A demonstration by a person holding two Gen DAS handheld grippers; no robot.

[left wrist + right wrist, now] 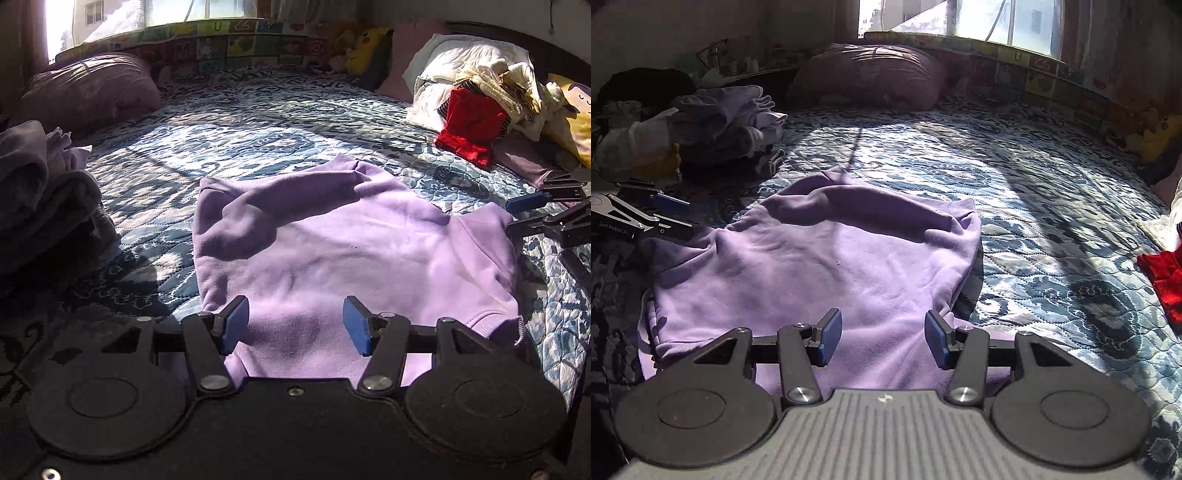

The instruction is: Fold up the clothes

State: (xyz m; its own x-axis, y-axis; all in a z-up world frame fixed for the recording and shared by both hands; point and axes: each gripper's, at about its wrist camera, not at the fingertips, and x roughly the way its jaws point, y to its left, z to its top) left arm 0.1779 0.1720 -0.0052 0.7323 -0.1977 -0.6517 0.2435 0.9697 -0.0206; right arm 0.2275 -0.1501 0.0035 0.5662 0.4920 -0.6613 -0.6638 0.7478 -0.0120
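Lavender fleece fills the near foreground of both wrist views: the purple sweatshirt lies spread on the blue patterned quilt, with its ribbed hem toward the cameras. Both the left gripper and the right gripper hover over that hem edge with their blue pads spread wide, gripping nothing. One sleeve already lies folded across the upper part of the body, so the fold looks partly made; the body itself has not yet been doubled over and wrinkles remain. A stack of folded clothes sits at one side of the bed, while a loose heap with a red garment appears to await folding. No basket or other container shows.
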